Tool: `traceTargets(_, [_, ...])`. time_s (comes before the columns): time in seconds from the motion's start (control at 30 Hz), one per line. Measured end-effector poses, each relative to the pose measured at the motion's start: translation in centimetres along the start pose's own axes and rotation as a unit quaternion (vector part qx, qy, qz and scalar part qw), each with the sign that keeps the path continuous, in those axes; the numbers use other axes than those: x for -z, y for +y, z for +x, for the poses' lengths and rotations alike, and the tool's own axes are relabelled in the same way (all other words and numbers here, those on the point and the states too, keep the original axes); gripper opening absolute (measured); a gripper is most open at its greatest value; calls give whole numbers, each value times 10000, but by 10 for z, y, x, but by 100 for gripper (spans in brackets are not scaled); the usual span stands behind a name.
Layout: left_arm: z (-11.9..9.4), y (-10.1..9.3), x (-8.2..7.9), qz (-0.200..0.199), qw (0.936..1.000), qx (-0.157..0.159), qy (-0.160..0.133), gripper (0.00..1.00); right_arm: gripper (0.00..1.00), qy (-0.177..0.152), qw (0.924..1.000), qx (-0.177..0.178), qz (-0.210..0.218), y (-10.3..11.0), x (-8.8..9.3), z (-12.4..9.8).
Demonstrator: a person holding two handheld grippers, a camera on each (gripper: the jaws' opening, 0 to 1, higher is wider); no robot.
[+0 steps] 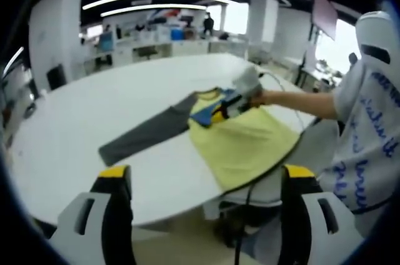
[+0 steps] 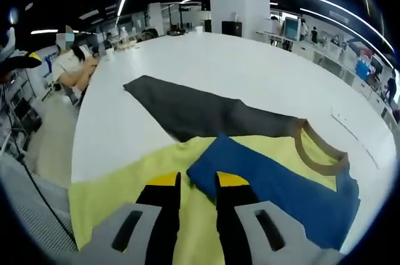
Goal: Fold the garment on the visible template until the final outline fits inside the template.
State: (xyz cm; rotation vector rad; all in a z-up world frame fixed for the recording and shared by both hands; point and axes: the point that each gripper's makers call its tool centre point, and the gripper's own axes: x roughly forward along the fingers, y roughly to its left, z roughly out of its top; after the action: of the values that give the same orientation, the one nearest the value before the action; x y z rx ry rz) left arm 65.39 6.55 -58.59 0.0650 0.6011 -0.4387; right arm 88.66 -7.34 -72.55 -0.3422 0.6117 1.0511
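A T-shirt lies flat on the white table. It has a yellow body, a grey sleeve stretched out to the left and a blue sleeve folded over the chest. In the right gripper view the blue sleeve lies across the yellow body, below the tan collar and the grey sleeve. My right gripper has its jaws close together on the blue sleeve's end. The right gripper also shows in a hand. My left gripper hangs wide open off the table's near edge.
The person holding the grippers, in a white shirt with blue writing, is at the table's right side. A dark cable hangs below the table edge. Another person sits at the far end. Office desks stand behind.
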Motion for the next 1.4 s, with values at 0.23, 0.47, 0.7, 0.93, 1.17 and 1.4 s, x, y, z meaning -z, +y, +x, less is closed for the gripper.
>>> traceTargets(0.23, [1, -4, -4, 73, 9999, 51, -59, 95, 41, -127, 9999, -17, 114, 3, -8, -23])
traceTargets(0.47, [3, -13, -10, 173, 9997, 95, -124, 95, 54, -290, 9996, -31, -15, 12, -17, -50])
traceTargets(0.7, [4, -24, -12, 224, 9996, 131, -142, 95, 67, -416, 9991, 27, -93, 10, -22, -71])
traceTargets(0.93, [8, -36, -13, 217, 9995, 144, -154, 94, 83, -497, 9985, -205, -24, 20, -24, -96])
traceTargets(1.17, [17, -52, -19, 270, 9992, 231, -202, 95, 99, -451, 9984, -254, -227, 26, -15, -120])
traceTargets(1.4, [23, -61, -24, 309, 9990, 247, -194, 95, 100, -582, 9977, -146, -318, 24, -13, -143])
